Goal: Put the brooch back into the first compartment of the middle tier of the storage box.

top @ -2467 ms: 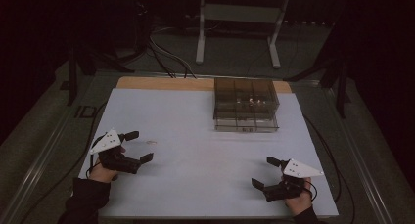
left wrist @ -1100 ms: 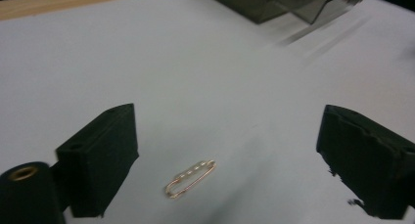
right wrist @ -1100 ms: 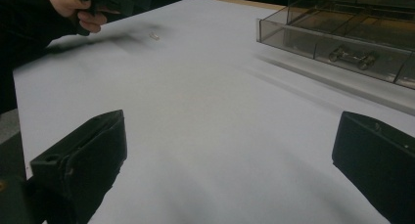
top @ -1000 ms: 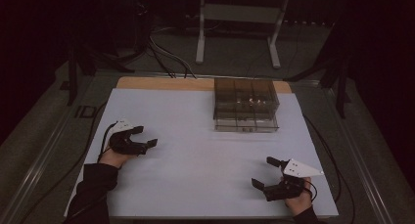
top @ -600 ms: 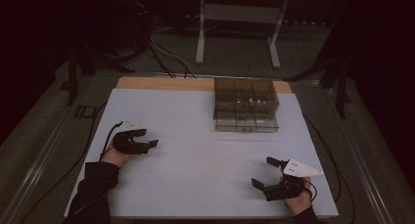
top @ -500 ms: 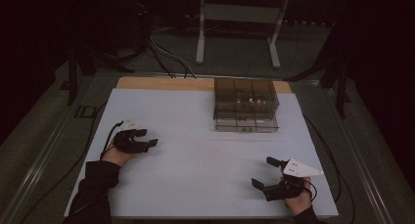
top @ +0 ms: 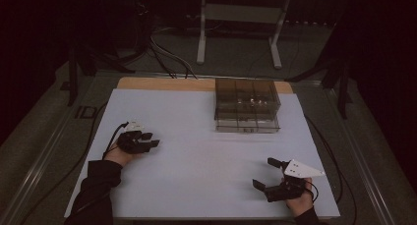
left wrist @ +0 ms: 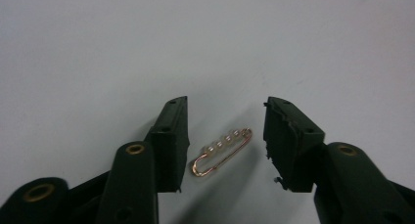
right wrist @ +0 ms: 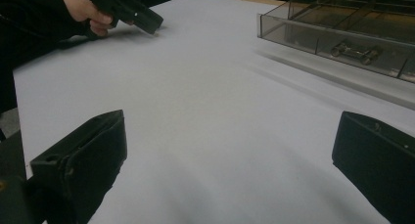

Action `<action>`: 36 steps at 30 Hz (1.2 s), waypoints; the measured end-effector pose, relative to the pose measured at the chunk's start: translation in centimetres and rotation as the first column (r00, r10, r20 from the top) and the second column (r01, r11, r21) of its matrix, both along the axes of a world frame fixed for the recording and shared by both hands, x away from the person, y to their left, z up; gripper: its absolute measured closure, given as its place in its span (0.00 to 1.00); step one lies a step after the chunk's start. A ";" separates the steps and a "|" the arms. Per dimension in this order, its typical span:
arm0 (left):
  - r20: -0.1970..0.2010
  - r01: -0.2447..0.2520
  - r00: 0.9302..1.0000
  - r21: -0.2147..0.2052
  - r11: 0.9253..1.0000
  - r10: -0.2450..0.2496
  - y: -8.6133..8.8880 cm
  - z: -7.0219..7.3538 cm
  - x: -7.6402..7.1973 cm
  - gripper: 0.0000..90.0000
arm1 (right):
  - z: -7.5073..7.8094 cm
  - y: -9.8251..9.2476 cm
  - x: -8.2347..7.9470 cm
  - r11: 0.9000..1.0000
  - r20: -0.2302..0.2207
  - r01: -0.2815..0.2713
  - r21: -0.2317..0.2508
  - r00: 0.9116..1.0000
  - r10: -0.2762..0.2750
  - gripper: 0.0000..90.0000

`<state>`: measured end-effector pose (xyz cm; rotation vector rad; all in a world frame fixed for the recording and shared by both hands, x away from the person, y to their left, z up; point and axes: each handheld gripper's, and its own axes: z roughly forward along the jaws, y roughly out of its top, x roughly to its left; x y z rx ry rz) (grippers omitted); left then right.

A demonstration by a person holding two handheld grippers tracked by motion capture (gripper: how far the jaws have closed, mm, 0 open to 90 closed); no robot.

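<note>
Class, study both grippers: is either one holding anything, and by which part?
Nothing is held. The left gripper stands open around a small beaded pin without touching it; the right gripper is open over bare table.

A white table (top: 206,136) holds a smoky clear compartment box (top: 247,105) at one o'clock; cables (top: 167,58) and a stand (top: 241,18) lie beyond at twelve.

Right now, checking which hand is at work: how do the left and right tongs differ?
The left tongs point down and straddle a pearl pin; the right tongs have only bare table between them. In the high view the left sit farther forward than the right. Both are open.
</note>
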<state>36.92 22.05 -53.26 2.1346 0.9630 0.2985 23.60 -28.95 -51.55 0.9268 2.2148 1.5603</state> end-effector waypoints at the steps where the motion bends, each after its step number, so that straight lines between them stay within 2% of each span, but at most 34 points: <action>1: -0.002 0.000 1.000 0.000 1.000 0.000 0.0 -0.1 0.0 0.62 | 0.0 0.0 0.0 1.000 -0.001 0.000 0.001 1.000 0.000 0.00; 4: -0.001 0.002 1.000 0.007 1.000 -0.002 0.0 -0.1 0.0 0.66 | 0.0 0.0 0.0 1.000 0.001 0.000 0.001 1.000 0.000 0.00; 6: -0.001 -0.003 1.000 0.005 1.000 0.003 0.1 -0.1 0.0 0.74 | 0.0 0.0 0.0 1.000 -0.002 -0.002 0.001 1.000 0.002 0.00; 11: -0.008 -0.001 1.000 0.007 1.000 0.001 0.4 -0.1 -0.1 0.85 | 0.0 0.0 0.0 1.000 -0.003 -0.004 -0.001 1.000 0.004 0.00; 19: -0.008 0.009 1.000 0.020 1.000 -0.009 0.2 0.0 -0.5 0.95 | 0.1 0.1 -0.1 1.000 0.000 -0.004 0.000 1.000 0.004 0.00; 26: -0.015 0.002 1.000 0.020 1.000 -0.002 0.0 0.1 -0.5 0.97 | 0.1 0.1 0.0 1.000 0.000 -0.006 0.000 1.000 0.006 0.00; 32: -0.024 0.023 0.999 0.016 1.000 -0.023 -0.5 0.3 -0.7 0.97 | 0.1 0.0 0.0 1.000 0.001 -0.006 0.003 1.000 0.006 0.00; 35: -0.021 0.040 0.999 0.035 0.999 -0.039 -0.7 0.5 -0.8 0.97 | 0.1 0.0 0.0 1.000 0.004 -0.005 0.005 1.000 0.005 0.00; 36: -0.022 0.039 0.999 0.026 0.999 -0.038 -0.7 0.5 -0.9 0.97 | 0.1 0.0 0.0 1.000 0.003 -0.005 0.006 1.000 0.005 0.00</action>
